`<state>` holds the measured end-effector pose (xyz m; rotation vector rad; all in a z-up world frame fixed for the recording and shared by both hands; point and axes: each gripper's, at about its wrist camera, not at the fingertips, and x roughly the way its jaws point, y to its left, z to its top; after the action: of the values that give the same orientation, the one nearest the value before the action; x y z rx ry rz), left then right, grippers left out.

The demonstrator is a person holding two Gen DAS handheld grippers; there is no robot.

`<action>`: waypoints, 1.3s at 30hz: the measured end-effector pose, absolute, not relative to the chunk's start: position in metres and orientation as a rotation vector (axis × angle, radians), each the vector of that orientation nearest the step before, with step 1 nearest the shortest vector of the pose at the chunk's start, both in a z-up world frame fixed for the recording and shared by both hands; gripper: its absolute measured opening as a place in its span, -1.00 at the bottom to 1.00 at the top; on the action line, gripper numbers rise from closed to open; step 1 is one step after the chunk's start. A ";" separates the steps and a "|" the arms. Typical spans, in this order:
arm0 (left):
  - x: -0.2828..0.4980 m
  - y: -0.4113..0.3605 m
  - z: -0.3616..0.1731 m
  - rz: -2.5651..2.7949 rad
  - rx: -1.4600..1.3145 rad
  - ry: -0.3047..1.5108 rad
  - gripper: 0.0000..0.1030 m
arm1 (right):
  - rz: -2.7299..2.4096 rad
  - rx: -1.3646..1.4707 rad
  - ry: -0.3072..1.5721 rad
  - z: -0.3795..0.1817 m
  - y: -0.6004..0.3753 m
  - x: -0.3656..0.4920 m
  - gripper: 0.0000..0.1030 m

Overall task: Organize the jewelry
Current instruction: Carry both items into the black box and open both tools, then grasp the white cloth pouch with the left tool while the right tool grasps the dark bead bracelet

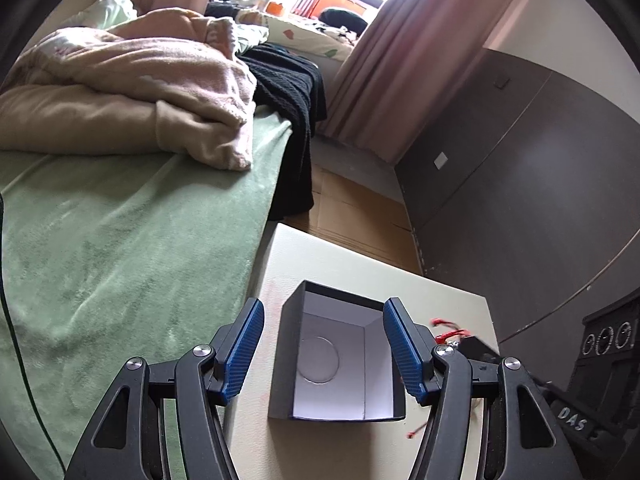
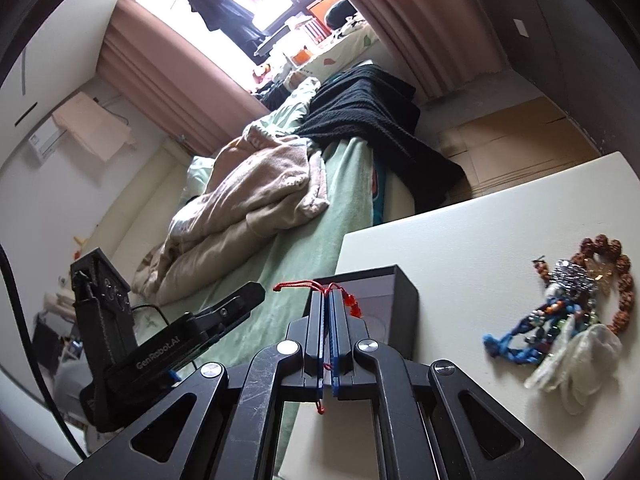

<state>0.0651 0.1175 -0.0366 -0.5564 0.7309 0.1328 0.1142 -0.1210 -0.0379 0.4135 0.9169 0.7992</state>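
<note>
A black box (image 1: 336, 360) with a white inside stands open on the cream table (image 1: 440, 292); nothing shows inside it. My left gripper (image 1: 324, 348) is open, its blue fingers on either side of the box. My right gripper (image 2: 330, 300) is shut on a red cord bracelet (image 2: 312, 286), held just in front of the box (image 2: 400, 304); the red cord also shows in the left wrist view (image 1: 448, 332). A pile of jewelry (image 2: 568, 312) with brown beads, blue cord and a white pouch lies on the table to the right.
A bed with a green cover (image 1: 120, 240), a beige blanket (image 1: 140, 76) and a black knit (image 1: 292, 100) borders the table's left side. A dark cabinet (image 1: 520, 180) stands to the right. Cardboard (image 1: 360, 216) lies on the floor beyond.
</note>
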 end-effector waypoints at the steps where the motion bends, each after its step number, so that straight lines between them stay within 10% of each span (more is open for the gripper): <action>1: 0.063 0.119 -0.036 0.140 -0.556 0.726 0.22 | 0.802 0.408 0.926 -0.041 -0.117 0.114 -0.93; 3: 0.061 0.121 -0.035 0.146 -0.555 0.721 0.22 | 0.827 0.393 0.963 -0.049 -0.105 0.115 -0.88; 7: 0.061 0.122 -0.035 0.148 -0.557 0.722 0.22 | 0.833 0.390 0.982 -0.057 -0.103 0.111 0.34; 8: 0.061 0.121 -0.035 0.144 -0.561 0.723 0.22 | 0.816 0.386 0.960 -0.055 -0.107 0.108 0.40; 25: 0.067 0.057 -0.033 0.053 -0.421 0.747 0.24 | 0.604 0.408 0.904 -0.023 -0.202 0.094 0.54; 39: 0.088 -0.022 -0.043 -0.103 -0.343 0.782 0.74 | 0.421 0.483 0.922 -0.022 -0.292 0.102 0.81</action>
<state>0.0881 -0.0222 -0.0429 -0.3425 0.7822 -0.1034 0.1021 -0.2925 -0.0220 0.4830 0.9217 0.4212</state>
